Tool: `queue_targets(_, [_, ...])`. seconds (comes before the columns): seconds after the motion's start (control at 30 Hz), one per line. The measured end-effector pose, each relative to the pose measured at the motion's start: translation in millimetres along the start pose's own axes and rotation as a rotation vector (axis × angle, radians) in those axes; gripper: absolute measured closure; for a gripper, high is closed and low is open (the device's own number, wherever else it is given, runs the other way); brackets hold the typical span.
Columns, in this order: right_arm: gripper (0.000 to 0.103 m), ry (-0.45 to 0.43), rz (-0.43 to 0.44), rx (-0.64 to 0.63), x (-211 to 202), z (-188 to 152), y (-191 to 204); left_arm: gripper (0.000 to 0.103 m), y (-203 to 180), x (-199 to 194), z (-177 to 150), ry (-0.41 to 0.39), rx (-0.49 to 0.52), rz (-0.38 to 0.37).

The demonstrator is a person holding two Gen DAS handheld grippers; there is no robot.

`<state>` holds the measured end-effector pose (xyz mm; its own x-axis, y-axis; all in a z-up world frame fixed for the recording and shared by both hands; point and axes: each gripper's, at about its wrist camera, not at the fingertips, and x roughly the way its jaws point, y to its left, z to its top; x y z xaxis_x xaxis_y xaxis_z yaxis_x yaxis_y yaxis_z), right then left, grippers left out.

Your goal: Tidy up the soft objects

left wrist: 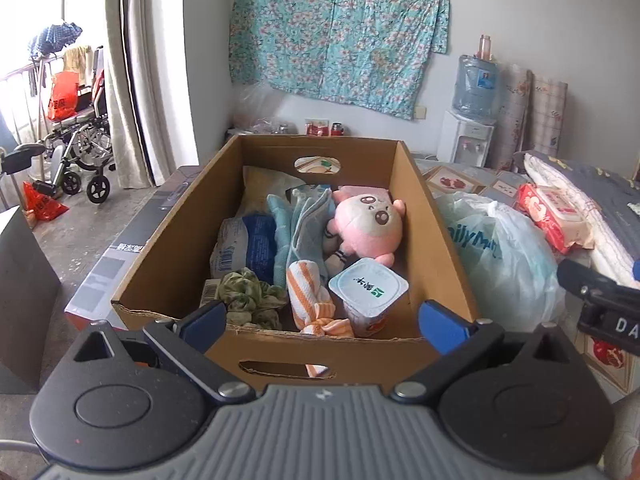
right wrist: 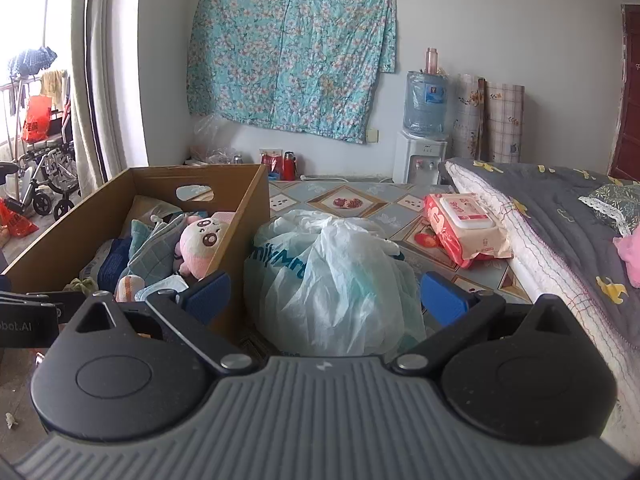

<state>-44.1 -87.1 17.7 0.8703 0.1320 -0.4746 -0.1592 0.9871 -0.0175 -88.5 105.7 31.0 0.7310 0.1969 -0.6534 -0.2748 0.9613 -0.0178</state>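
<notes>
A brown cardboard box (left wrist: 424, 216) holds a pink plush toy (left wrist: 370, 222), light blue cloths (left wrist: 304, 220), an orange-striped cloth (left wrist: 310, 292), a green scrunchie (left wrist: 250, 298), a yogurt cup (left wrist: 368, 290) and a blue-white packet (left wrist: 248, 248). My left gripper (left wrist: 322, 322) is open and empty, just before the box's near wall. My right gripper (right wrist: 326, 298) is open and empty, its fingers either side of a white plastic bag (right wrist: 336, 276) beside the box (right wrist: 248, 216). The plush also shows in the right wrist view (right wrist: 200, 246).
A red wet-wipes pack (right wrist: 466, 226) lies on the patterned mat (right wrist: 348, 202). A grey quilt (right wrist: 560, 216) lies at right. A water dispenser (right wrist: 420, 156) and rolled mats (right wrist: 488, 120) stand at the back wall. A wheelchair (left wrist: 78, 148) stands far left.
</notes>
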Motion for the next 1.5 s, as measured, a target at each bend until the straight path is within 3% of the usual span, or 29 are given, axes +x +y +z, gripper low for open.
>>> queue_targets(0.1, [0.001,0.020,0.012,0.006,0,3,5,0.000,5,-4,0,-0.018,-0.027,-0.006])
queue_targets(0.27, [0.001,0.064,0.069,0.053,4,9,5,0.000,11,-8,2,-0.035,-0.028,0.060])
queue_targets(0.57, [0.001,0.120,0.067,0.056,10,3,10,0.000,18,14,4,0.086,-0.029,0.050])
queue_targets(0.87, [0.001,0.225,0.190,0.061,27,0,23,0.000,7,20,1,0.137,0.010,0.058])
queue_targets(1.5, [0.001,0.258,0.131,-0.018,35,-7,31,0.000,2,26,-5,0.175,0.036,0.077])
